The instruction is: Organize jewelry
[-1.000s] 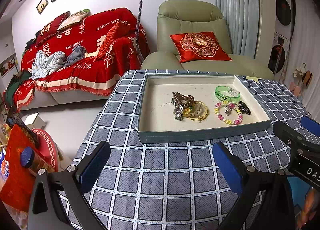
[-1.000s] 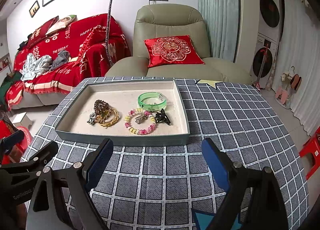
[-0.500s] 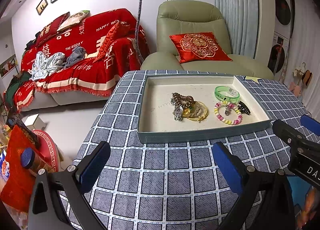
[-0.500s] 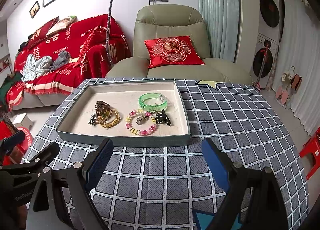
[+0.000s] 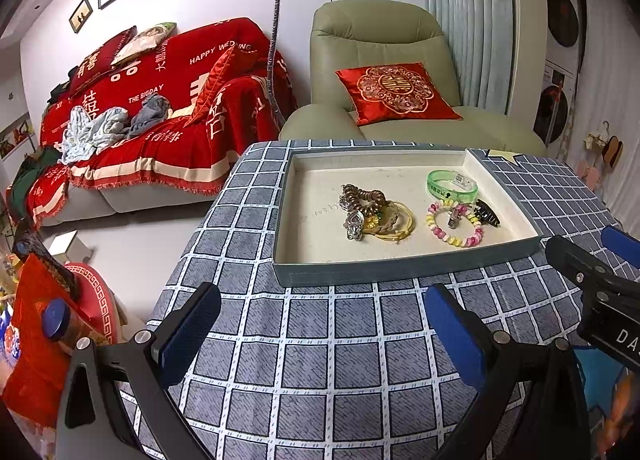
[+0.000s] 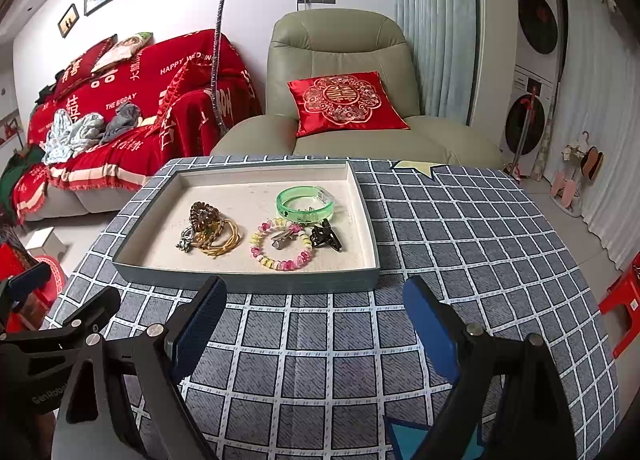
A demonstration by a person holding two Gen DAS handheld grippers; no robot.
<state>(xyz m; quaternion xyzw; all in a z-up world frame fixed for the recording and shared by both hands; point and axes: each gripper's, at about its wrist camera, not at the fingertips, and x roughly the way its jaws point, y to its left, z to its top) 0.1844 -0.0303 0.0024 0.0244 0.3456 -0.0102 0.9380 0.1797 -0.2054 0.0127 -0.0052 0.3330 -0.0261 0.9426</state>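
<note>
I hold both the left gripper [image 5: 320, 324] and right gripper [image 6: 316, 316] spread wide and empty over the checked cloth [image 6: 328, 344] short of the tray [image 6: 248, 283], where the jewelry [image 6: 280, 236] all lies in loose clusters, fitting either sorting ahead or finished

Both cameras sit low above the near side of the bench [image 5: 320, 360] and look forward along their own open jaws, slightly downward, toward the far wall. The left wrist view looks from the left side, so the tray [image 5: 400, 270] lies a little right of its centre, and the right gripper [image 5: 592, 272] enters at its right edge. The right wrist view looks from further right; the tray [image 6: 248, 280] lies left of centre, and the left gripper [image 6: 40, 300] shows at the left edge. Both views share the tray, the armchair [image 5: 380, 40] and the sofa [image 5: 160, 100].
</note>
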